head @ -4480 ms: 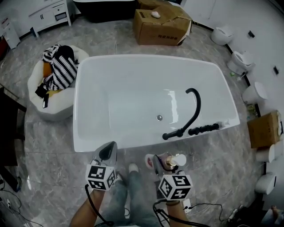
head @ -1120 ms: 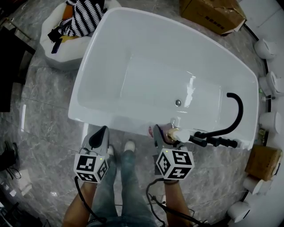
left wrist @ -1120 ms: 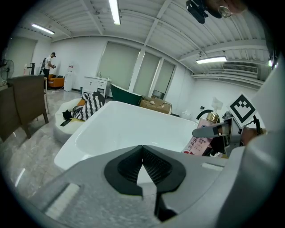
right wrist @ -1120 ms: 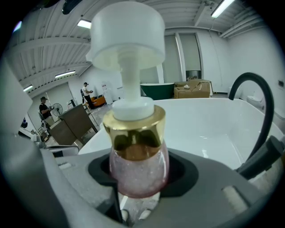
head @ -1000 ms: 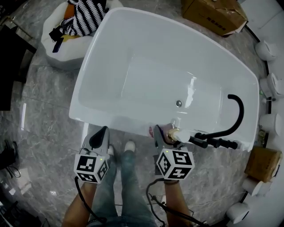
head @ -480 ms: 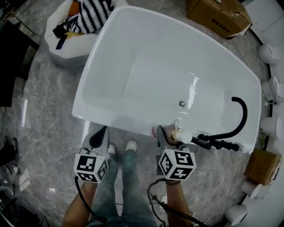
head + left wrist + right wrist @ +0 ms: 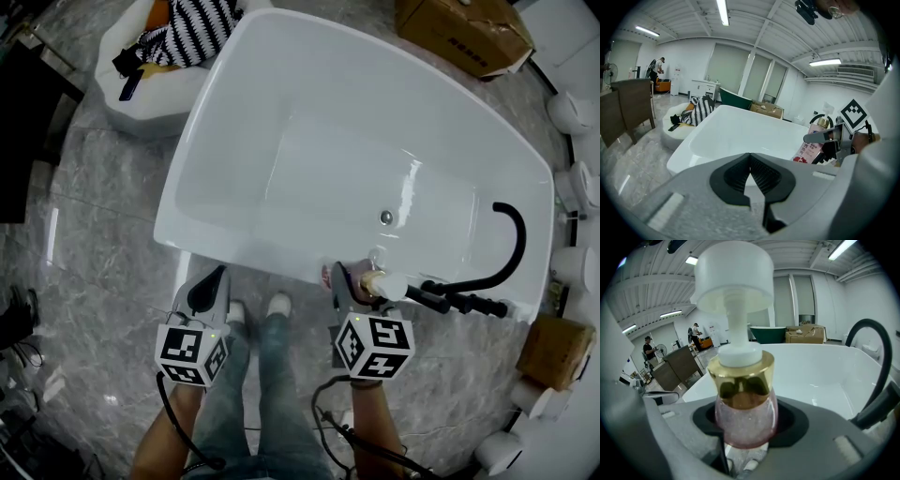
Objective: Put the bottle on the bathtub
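Note:
A pink bottle (image 7: pixel 746 420) with a gold collar and a white pump top (image 7: pixel 389 284) sits between the jaws of my right gripper (image 7: pixel 745 430), which is shut on its body. In the head view, the right gripper (image 7: pixel 356 286) holds the bottle at the near rim of the white bathtub (image 7: pixel 230 253), just left of the black faucet (image 7: pixel 511 246). Whether the bottle rests on the rim I cannot tell. My left gripper (image 7: pixel 208 289) hangs shut and empty before the tub's near wall. In the left gripper view, the shut jaws (image 7: pixel 750 174) point at the tub (image 7: pixel 693 152), with the bottle (image 7: pixel 810 144) to the right.
A white round cushion with striped cloth (image 7: pixel 178 37) lies beyond the tub's left end. Cardboard boxes stand at the back (image 7: pixel 464 33) and right (image 7: pixel 553 347). White ceramic fixtures (image 7: pixel 572 112) line the right wall. The person's legs (image 7: pixel 258 375) stand between the grippers.
Since the earliest frame, both grippers have come up to the tub, and the bottle has moved from over the floor to the near rim. Over the last second, nothing visibly changes.

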Available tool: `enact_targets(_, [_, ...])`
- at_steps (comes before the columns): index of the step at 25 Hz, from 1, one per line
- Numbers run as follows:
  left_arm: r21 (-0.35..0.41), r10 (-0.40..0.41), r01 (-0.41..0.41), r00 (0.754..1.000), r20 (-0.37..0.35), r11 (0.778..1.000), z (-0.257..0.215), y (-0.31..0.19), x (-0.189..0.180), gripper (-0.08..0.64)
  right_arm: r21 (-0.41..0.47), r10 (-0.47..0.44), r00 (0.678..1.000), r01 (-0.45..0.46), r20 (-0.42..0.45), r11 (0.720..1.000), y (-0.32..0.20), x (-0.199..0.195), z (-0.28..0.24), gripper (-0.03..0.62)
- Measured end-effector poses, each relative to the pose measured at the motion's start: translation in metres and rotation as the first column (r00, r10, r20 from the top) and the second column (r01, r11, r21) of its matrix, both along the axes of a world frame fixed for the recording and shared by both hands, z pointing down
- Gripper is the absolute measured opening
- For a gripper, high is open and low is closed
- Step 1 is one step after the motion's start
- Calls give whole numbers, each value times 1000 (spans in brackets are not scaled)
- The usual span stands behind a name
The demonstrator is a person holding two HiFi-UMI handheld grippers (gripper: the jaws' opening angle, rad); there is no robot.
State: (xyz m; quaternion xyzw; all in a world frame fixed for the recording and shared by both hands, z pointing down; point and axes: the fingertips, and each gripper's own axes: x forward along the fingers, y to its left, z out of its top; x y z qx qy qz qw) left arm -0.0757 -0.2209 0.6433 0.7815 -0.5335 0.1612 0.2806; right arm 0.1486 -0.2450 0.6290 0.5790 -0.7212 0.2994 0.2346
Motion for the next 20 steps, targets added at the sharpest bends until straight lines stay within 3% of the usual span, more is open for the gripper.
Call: enact_targets(20, [14, 42, -42, 999, 0, 999, 2, 2, 7, 8, 76, 21, 1000, -21, -4, 997, 7, -2, -3, 222])
